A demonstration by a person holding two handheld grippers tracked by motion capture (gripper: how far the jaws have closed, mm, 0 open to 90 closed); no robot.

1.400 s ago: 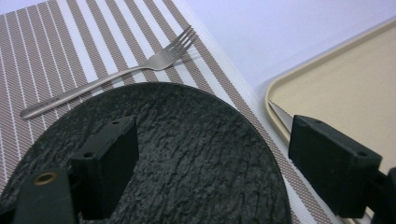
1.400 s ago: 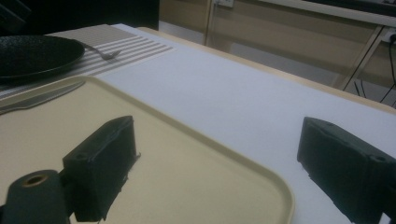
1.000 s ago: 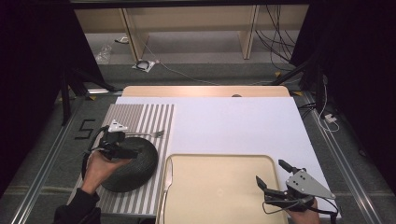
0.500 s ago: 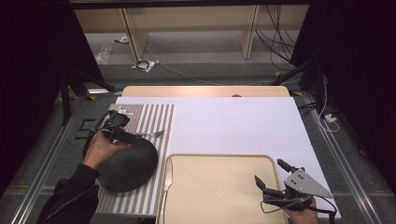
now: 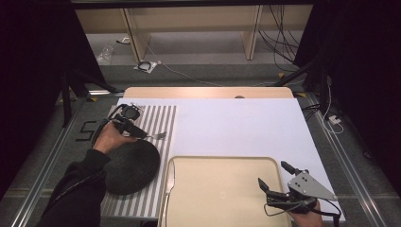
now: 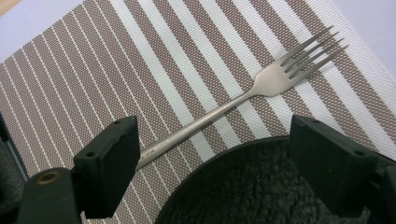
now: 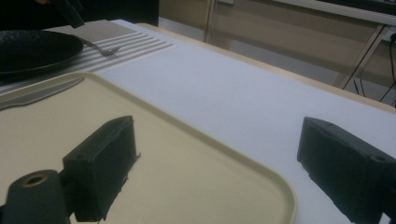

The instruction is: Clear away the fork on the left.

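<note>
Left hand-held gripper [image 5: 134, 128] spread wide over the fork [image 6: 252, 95], holding nothing. Fork flat on the striped placemat [image 6: 140, 56], tines toward the white counter [image 5: 236, 127], handle running back beside the rim of the black plate [image 6: 261, 186] and passing close under the one jaw in the left gripper view; whether touching it, cannot tell. In the high view, fork [image 5: 156, 136] just beyond the plate [image 5: 130, 165], on the mat's far half.

Right hand-held gripper [image 5: 276, 184] likewise spread and empty, poised over the near right corner of the beige tray [image 5: 222, 189], well apart from the fork. Knife [image 5: 170, 177] along the tray's left rim.

Handling, as a judgement: plain metal, so light, stiff, thin and smooth; not fragile, but liable to slip or pivot between flat jaws. Lying flush on a woven mat, so little to get under; likely best taken across the narrow handle, at or just behind the middle, jaws either side of the shaft and square to it. Near the tines, too wide and curved for a sure pinch; at the very end of the handle, prone to tipping nose-down. Plate rim close by on one side: little room for that jaw, some risk of nudging the plate.
</note>
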